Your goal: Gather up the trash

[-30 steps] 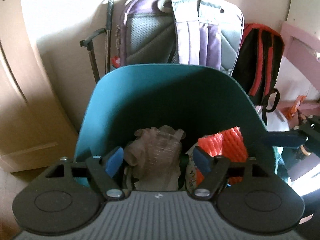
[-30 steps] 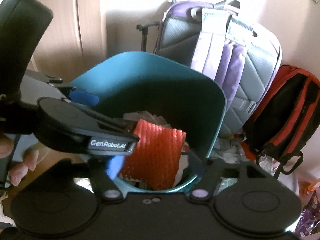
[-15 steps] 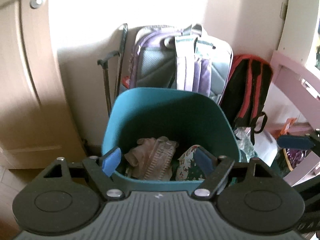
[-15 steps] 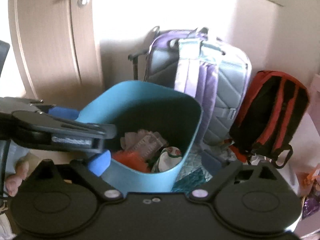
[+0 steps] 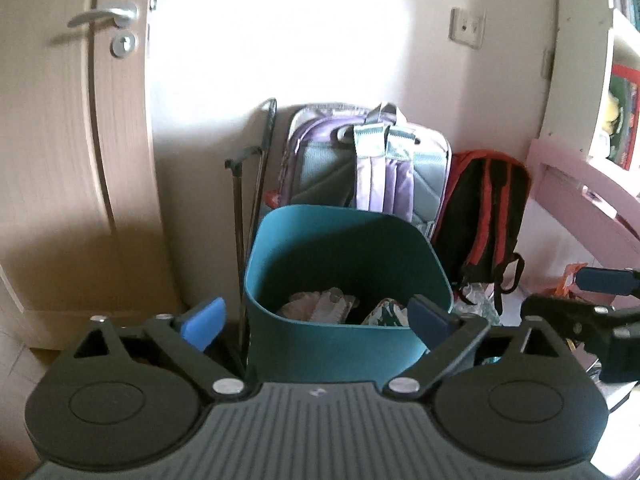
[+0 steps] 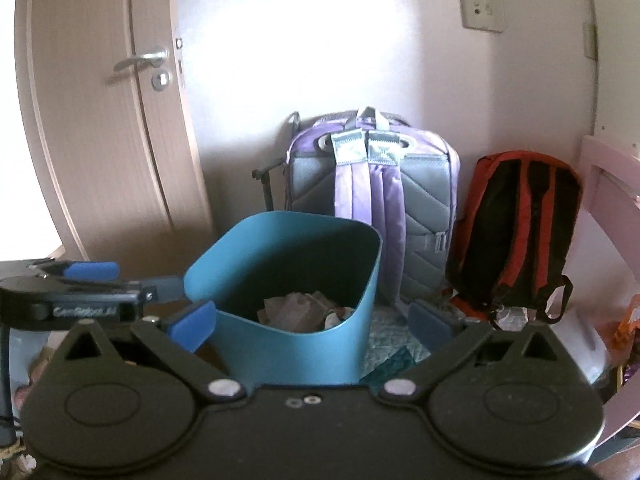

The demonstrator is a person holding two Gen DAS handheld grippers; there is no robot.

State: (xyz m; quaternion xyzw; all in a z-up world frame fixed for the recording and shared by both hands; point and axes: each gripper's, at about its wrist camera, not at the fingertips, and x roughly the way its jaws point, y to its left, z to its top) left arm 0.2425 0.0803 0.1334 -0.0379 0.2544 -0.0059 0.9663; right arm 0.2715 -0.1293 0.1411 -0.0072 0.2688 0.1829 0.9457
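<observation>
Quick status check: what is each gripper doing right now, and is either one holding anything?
Left gripper: fingers opening wide, nothing between them, holding nothing.
Right gripper: fingers opening wide, nothing between them, holding nothing.

You have a smooth, matt teal plastic bin holding crumpled clear plastic wrap. Behind it stand 2 cloth backpacks, a purple-and-grey padded one and a black-and-red one. The door looks like pale wood-grain laminate with a brushed metal handle.
</observation>
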